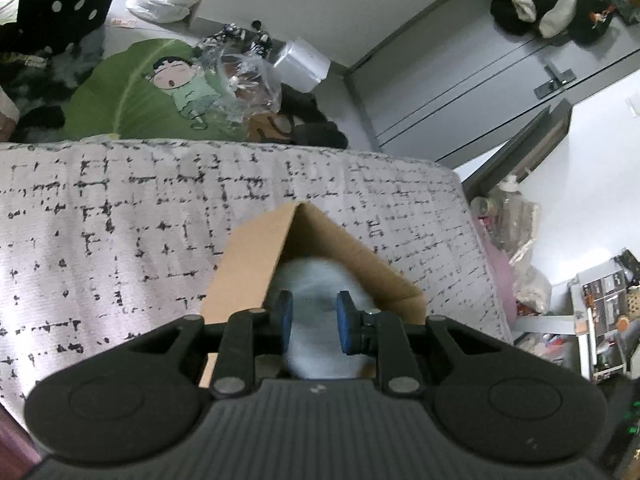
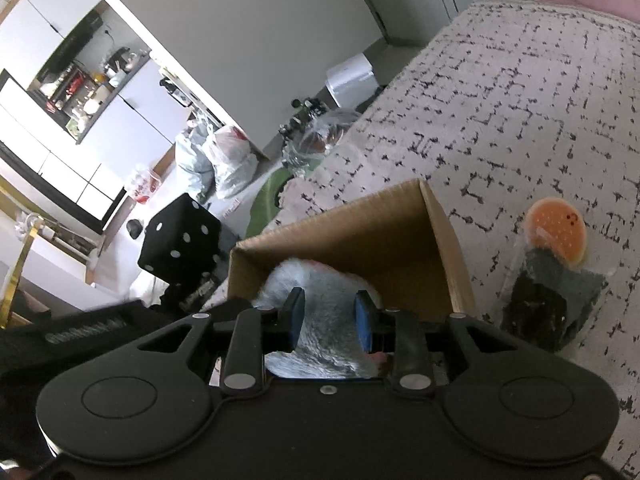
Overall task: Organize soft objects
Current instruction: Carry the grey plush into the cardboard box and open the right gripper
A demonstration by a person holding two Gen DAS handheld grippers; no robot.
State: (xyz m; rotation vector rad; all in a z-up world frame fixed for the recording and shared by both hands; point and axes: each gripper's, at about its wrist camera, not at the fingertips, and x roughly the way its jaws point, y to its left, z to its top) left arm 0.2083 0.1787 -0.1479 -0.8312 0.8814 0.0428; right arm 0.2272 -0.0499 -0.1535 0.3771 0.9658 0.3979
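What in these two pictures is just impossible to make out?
- Grey plush toy: its shape, hidden by the cardboard box and right gripper; blurred in the left view.
- Box floor: covered by the toy.
- Dark item under the orange disc: unclear through its wrapper.
- Shelf contents: too small.

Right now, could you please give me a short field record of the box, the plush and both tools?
surface: patterned bedcover
container: open cardboard box on the bedcover
contents: grey-white plush toy inside the box
left tool: pads on either side of the plush, over the box
right tool: pads on either side of the plush, over the box
beside box: bagged orange toy on the bedcover
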